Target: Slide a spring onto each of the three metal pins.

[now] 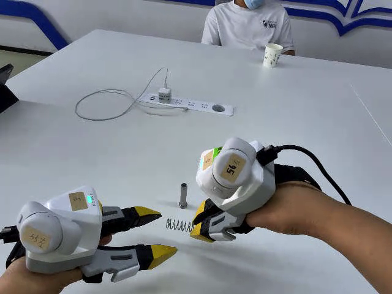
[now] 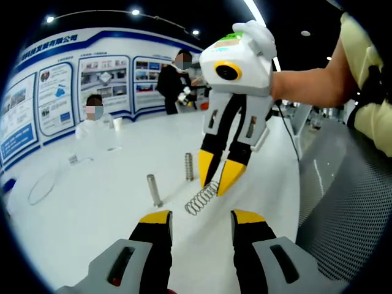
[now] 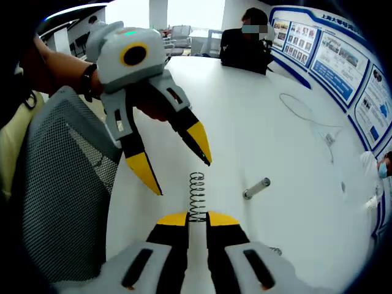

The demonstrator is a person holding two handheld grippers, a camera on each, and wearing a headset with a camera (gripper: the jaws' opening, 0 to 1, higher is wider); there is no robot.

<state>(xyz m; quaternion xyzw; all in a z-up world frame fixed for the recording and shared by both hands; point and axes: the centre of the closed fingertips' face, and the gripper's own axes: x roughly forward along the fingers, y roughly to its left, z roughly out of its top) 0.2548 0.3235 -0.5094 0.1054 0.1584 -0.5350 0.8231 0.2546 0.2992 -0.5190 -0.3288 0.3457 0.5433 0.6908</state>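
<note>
A small coil spring (image 1: 179, 225) sticks out level just above the white table (image 1: 92, 147), one end pinched in my right gripper (image 1: 199, 228), which is shut on it. The same spring (image 3: 196, 195) rises from the right gripper's (image 3: 198, 219) closed jaws, and it shows again (image 2: 201, 198) in the left gripper view. A bare metal pin (image 1: 183, 195) stands upright just behind the spring. A second pin (image 2: 189, 166), ribbed as if a spring is on it, stands beyond the bare pin (image 2: 153, 190). My left gripper (image 1: 156, 233) is open and empty, its tips (image 2: 202, 216) facing the spring.
A white power strip (image 1: 184, 103) with a plugged charger and looped cable (image 1: 101, 104) lies mid-table. A paper cup (image 1: 272, 55) stands at the far edge before a seated person (image 1: 248, 24). A grey mesh chair (image 3: 67, 177) is beside the table.
</note>
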